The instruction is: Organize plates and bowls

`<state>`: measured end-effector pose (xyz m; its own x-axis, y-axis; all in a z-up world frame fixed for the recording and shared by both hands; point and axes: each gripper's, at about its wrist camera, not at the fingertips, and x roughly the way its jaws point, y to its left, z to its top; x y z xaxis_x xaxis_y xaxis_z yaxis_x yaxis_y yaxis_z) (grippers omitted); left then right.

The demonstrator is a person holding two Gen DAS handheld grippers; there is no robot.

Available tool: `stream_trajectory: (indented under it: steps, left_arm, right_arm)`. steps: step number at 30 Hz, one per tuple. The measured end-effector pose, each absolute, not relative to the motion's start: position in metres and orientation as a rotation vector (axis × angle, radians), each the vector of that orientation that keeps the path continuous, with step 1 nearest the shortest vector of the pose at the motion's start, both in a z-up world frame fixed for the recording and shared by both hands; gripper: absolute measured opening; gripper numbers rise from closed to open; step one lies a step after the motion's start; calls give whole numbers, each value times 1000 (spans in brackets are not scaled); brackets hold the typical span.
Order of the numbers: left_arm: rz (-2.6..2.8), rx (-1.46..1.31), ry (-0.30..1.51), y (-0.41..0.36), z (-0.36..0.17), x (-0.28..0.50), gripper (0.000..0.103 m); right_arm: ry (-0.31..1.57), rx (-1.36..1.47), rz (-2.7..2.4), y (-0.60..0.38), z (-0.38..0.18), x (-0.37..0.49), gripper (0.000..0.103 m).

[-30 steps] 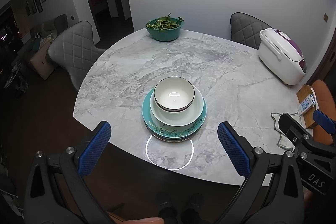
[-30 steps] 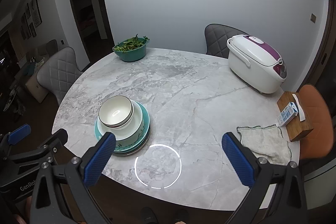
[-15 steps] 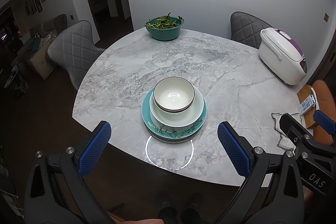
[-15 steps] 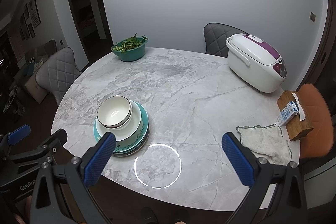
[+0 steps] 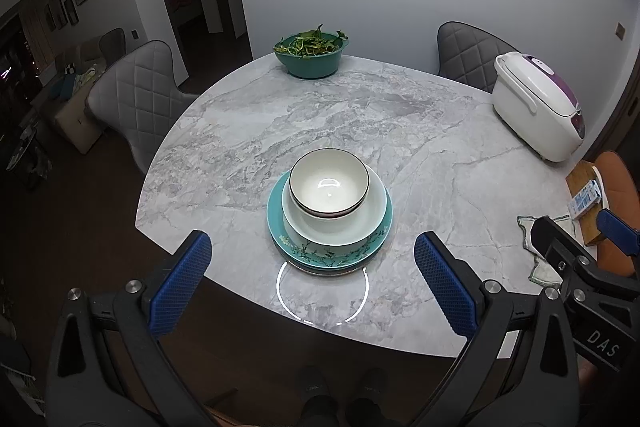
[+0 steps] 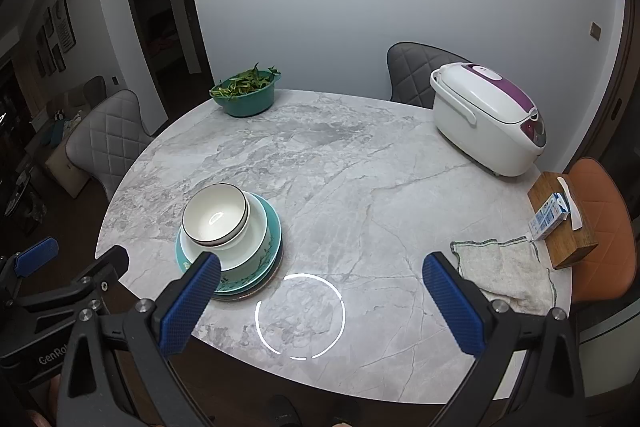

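Note:
A stack of dishes stands near the front edge of the round marble table [image 5: 360, 115] [image 6: 360, 163]. A small white bowl with a dark rim [image 5: 329, 183] [image 6: 214, 215] sits on top, inside a wider white bowl [image 5: 340, 227] [image 6: 252, 243], on a teal floral plate [image 5: 332, 255] [image 6: 276, 227] with a darker plate edge under it. My left gripper [image 5: 311, 263] hangs open above the table's front edge, the stack just beyond its fingertips. My right gripper [image 6: 320, 281] is open too, to the right of the stack, with nothing between its fingers.
A teal bowl of greens [image 5: 310, 55] [image 6: 246, 93] stands at the far edge. A white and purple rice cooker [image 5: 538, 111] [image 6: 486, 117] sits far right. A cloth [image 6: 504, 269], a wooden box [image 6: 564, 223] with a small carton [image 6: 548, 215], and chairs ring the table.
Both grippers have drifted very slightly; the stack sits a touch further left in the right wrist view. Nothing was taken hold of or let go.

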<state>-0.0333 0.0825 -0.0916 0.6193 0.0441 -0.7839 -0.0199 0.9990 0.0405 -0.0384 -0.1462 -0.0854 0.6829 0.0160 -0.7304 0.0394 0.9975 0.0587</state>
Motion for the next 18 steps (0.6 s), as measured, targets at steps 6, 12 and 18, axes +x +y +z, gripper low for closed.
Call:
stream_trajectory:
  steps: [6, 12, 18]
  left_arm:
    - [33, 36, 900, 84, -93, -28, 103]
    - [33, 38, 899, 84, -94, -24, 103]
    - [32, 40, 899, 85, -95, -22, 103]
  right_arm:
    - [818, 70, -13, -147, -86, -38, 103]
    - [819, 72, -14, -147, -86, -38, 103]
    - [820, 71, -12, -148, -86, -37, 103]
